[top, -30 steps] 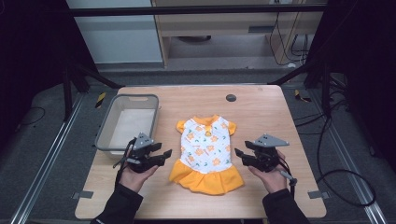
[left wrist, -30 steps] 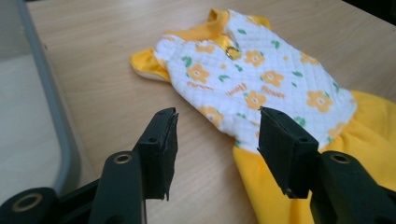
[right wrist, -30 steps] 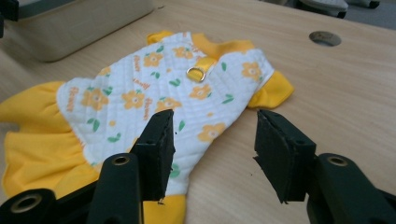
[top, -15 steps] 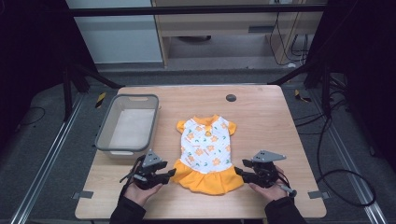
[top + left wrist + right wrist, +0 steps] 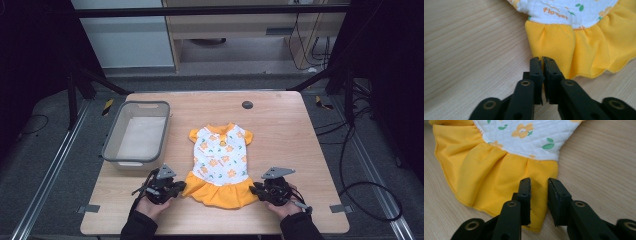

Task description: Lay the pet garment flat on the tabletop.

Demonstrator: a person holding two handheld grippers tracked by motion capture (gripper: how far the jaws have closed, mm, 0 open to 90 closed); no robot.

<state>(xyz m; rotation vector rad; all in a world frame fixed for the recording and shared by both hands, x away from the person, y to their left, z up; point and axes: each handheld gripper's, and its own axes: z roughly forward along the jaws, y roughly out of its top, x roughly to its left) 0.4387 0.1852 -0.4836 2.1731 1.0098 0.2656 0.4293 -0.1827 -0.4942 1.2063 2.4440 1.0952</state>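
Dress [image 5: 220, 165] lies flat mid-table, yellow skirt toward you, collar far. Your left hand-held gripper [image 5: 542, 60] is pressed together on the skirt's left corner, pinching the hem. Your right hand-held gripper [image 5: 539, 182] sits spread over the skirt's right corner, fabric between the jaws. A grey bin [image 5: 112, 150] rests on the table [image 5: 300, 140] at left.

Pale wooden table top [image 5: 466, 45]: matt, fine straight grain. Small dress [image 5: 506, 157]: white quilted cloth bodice, smooth yellow cloth skirt. Black gripper arms look like matt plastic. Grey translucent bin [image 5: 111, 150]: probably plastic.
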